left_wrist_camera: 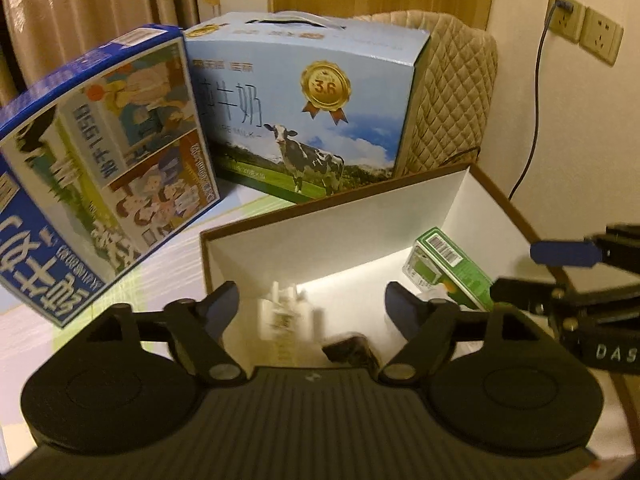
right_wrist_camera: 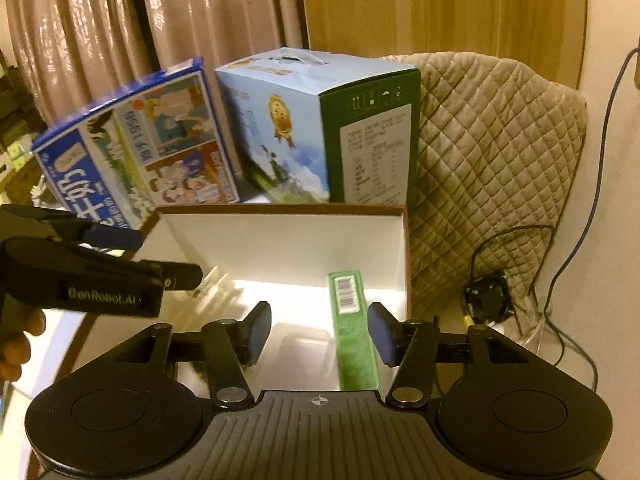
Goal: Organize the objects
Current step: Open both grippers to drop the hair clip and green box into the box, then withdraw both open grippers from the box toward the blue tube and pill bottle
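We hold both grippers over an open brown-edged box (left_wrist_camera: 340, 216) with a white inside, which stands on the table in front of two milk cartons. Our left gripper (left_wrist_camera: 312, 300) has its jaws spread wide with nothing between the pads; below it, inside the box, lies a blurred white charger-like item (left_wrist_camera: 284, 316) and beside that a small dark object (left_wrist_camera: 352, 350) we cannot identify. Our right gripper (right_wrist_camera: 318, 332) is also spread apart and empty, its right pad just beside a green packet (right_wrist_camera: 352, 328) with a barcode that lies on the box floor near the right wall. Behind the box, a blue milk carton (left_wrist_camera: 100, 168) leans tilted, next to an upright light-blue milk carton (left_wrist_camera: 308, 116) printed with a cow, and a quilted beige cover (right_wrist_camera: 488, 168) drapes something on the right
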A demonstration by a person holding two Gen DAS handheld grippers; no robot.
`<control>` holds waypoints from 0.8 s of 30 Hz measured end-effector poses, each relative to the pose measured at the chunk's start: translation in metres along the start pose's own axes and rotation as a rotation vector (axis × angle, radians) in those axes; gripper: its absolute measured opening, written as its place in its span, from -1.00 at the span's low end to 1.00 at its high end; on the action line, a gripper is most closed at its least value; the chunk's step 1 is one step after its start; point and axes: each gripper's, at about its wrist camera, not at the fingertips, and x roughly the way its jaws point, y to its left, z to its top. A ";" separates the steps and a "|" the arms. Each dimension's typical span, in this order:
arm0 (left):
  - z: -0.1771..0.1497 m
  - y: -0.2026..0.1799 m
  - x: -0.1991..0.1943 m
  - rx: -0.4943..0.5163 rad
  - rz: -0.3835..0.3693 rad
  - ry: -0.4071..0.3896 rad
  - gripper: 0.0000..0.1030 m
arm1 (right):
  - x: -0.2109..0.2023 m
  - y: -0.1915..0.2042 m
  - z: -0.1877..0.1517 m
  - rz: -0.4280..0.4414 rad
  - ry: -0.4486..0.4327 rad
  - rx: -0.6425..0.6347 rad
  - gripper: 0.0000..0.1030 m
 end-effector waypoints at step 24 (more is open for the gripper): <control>-0.088 -0.018 -0.138 -0.147 -0.094 -0.017 0.72 | -0.112 0.021 -0.069 0.073 0.008 0.183 0.11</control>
